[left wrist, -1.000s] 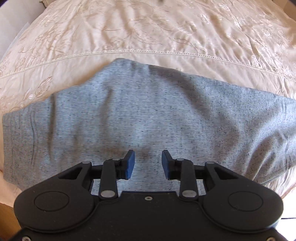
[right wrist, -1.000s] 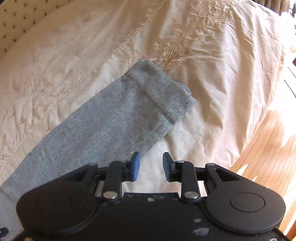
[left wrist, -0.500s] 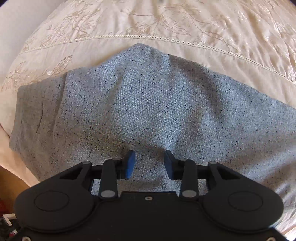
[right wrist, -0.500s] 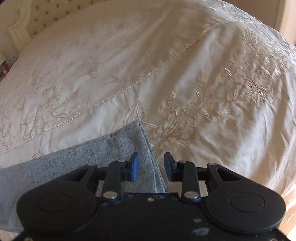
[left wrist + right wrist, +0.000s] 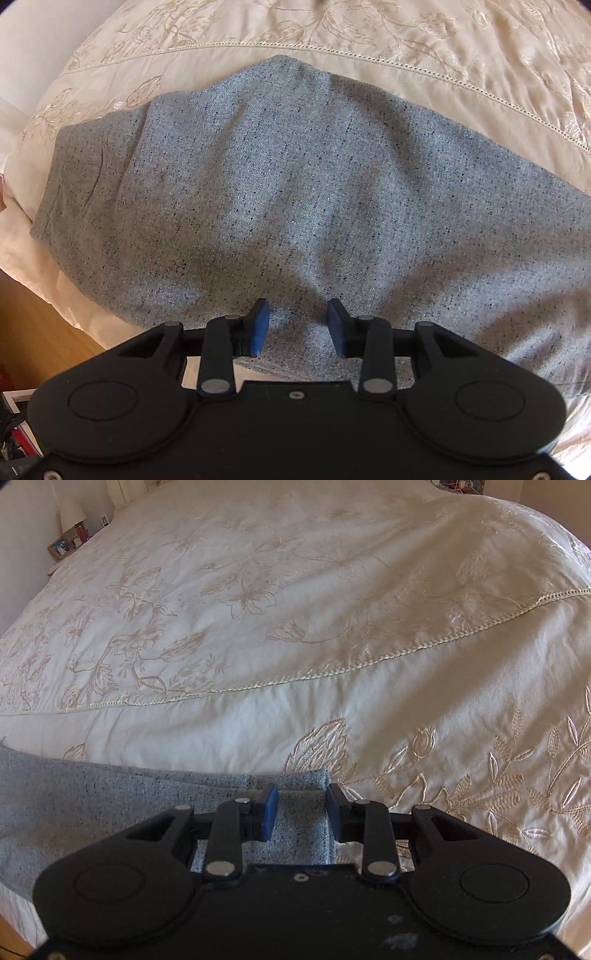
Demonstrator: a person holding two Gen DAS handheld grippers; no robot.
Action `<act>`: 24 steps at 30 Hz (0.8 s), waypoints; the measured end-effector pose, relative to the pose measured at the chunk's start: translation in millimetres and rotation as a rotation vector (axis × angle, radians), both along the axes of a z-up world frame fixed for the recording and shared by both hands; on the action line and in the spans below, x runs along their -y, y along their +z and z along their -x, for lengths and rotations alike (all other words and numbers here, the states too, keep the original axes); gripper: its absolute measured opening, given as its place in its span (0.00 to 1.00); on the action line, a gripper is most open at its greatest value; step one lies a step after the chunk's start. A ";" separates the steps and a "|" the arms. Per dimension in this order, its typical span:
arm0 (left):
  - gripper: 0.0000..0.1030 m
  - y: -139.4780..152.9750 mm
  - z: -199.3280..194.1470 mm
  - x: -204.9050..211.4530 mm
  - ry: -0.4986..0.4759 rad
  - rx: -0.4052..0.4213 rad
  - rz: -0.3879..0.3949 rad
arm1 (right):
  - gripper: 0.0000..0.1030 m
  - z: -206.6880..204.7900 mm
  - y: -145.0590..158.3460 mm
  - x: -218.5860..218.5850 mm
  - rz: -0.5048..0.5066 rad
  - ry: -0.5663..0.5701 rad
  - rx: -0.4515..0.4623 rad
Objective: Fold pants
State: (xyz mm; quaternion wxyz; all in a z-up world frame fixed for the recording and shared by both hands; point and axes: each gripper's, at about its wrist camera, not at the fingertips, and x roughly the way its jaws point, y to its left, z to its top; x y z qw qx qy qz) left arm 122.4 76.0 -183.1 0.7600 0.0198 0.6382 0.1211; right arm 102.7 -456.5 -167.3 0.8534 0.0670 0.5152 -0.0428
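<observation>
Across the cream embroidered bed (image 5: 295,627) the grey pants (image 5: 295,192) lie flat near the front edge, waistband end at the left, leg cuff (image 5: 299,812) at the right. Big change: the right tool (image 5: 300,808) has swung over from beside the leg and now sits right over the cuff, jaws just eased wider, cloth between them but not pinched. The left tool (image 5: 297,326) has crept in over the seat, jaws apart, gripping nothing. Looks like a cuff pick-up is coming. Plenty of bare bedspread beyond; wooden floor (image 5: 33,325) drops away close behind the near edge.
</observation>
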 end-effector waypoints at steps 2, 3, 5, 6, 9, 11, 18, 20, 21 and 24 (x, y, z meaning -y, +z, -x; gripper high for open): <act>0.45 -0.1 -1.1 3.7 0.000 -0.006 0.005 | 0.20 4.1 0.9 -1.7 0.004 0.016 0.003; 0.45 -0.7 -3.3 4.2 -0.001 -0.007 0.009 | 0.10 4.2 0.1 -1.9 0.009 0.020 -0.002; 0.45 2.1 -3.2 8.4 -0.006 -0.003 0.010 | 0.03 2.9 -3.9 1.0 0.002 0.009 -0.010; 0.45 3.7 -3.4 10.6 -0.010 -0.001 0.010 | 0.03 3.0 -4.3 2.6 -0.012 -0.005 0.000; 0.45 7.7 -4.4 13.6 -0.012 0.005 0.016 | 0.03 3.7 2.8 8.1 -0.005 -0.040 0.024; 0.45 10.7 -3.4 14.7 -0.007 0.010 0.021 | 0.02 0.0 8.8 9.8 0.012 -0.032 0.041; 0.45 10.2 2.0 25.2 -0.015 0.009 0.037 | 0.02 -17.5 -13.9 8.6 0.045 -0.040 -0.001; 0.45 7.6 1.7 30.1 -0.028 0.007 0.054 | 0.03 -17.6 -19.0 9.5 0.036 -0.056 -0.013; 0.45 6.8 2.8 35.1 -0.039 0.007 0.064 | 0.06 -17.4 -18.2 11.4 0.027 -0.071 -0.012; 0.44 3.6 3.2 50.9 -0.087 0.011 0.097 | 0.26 -6.9 -3.3 19.6 -0.036 -0.110 0.007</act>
